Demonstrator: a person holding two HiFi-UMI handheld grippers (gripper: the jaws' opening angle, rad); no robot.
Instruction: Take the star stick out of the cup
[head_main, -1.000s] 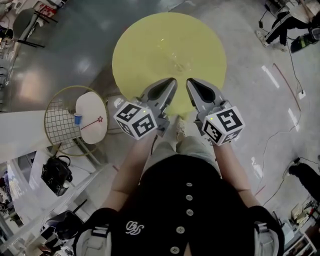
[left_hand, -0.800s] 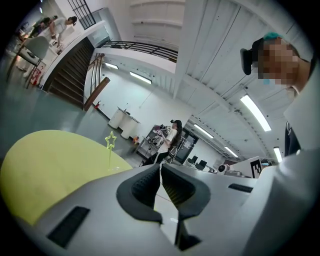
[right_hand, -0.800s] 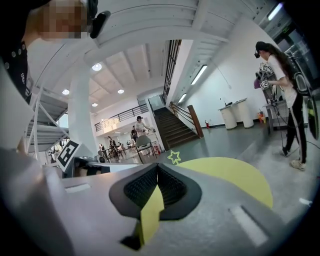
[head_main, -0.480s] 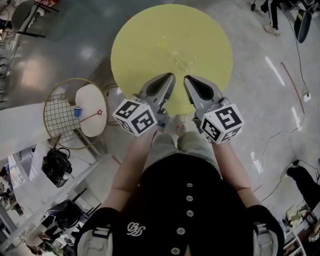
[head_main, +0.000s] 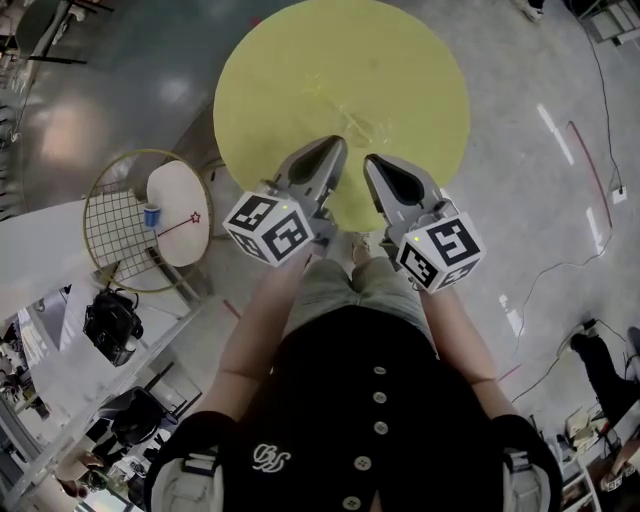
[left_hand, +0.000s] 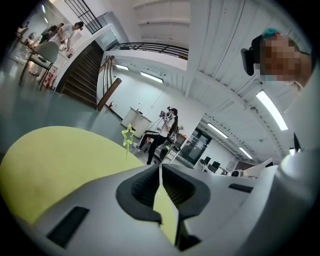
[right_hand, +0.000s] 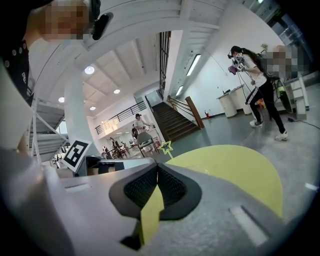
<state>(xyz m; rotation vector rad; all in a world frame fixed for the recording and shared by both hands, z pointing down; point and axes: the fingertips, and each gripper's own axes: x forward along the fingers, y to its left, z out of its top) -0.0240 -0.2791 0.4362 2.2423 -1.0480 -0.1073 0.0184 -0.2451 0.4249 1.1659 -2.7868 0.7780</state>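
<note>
A yellow-green star stick (left_hand: 128, 134) stands upright at the middle of the round yellow table (head_main: 300, 70). The right gripper view shows the same star stick (right_hand: 165, 146) just past the jaws. In the head view it is only a faint shape, the star stick (head_main: 362, 125), in what looks like a clear cup; the cup is hard to make out. My left gripper (head_main: 334, 150) and right gripper (head_main: 374, 165) are side by side over the table's near edge, short of the stick. Both are shut with nothing between them, as the left gripper (left_hand: 160, 167) and right gripper (right_hand: 157, 167) show up close.
A small white round table (head_main: 185, 190) at the left carries a blue cup (head_main: 151, 215) and a red star stick (head_main: 188, 222), with a round wire frame (head_main: 115, 245) beside it. A black bag (head_main: 110, 325) lies lower left. Cables (head_main: 590, 250) cross the floor at right. A person (right_hand: 255, 90) stands beyond.
The yellow table has come closer and a little larger in the head view. Both grippers have shifted slightly forward over its near edge and stay shut.
</note>
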